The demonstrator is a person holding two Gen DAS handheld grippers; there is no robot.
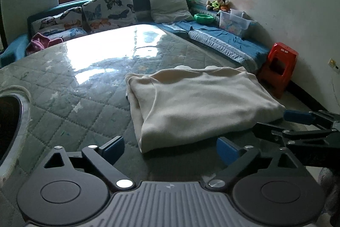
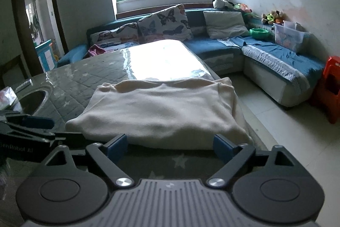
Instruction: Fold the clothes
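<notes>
Lying folded near the edge of the quilted grey-green table, the cream fleece garment could slide off if snagged; the left gripper and right gripper gape empty just short of it.

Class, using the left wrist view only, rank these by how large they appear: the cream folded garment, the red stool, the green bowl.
1. Cream folded garment, though it is nearest the camera.
2. Red stool.
3. Green bowl, farthest away.
</notes>
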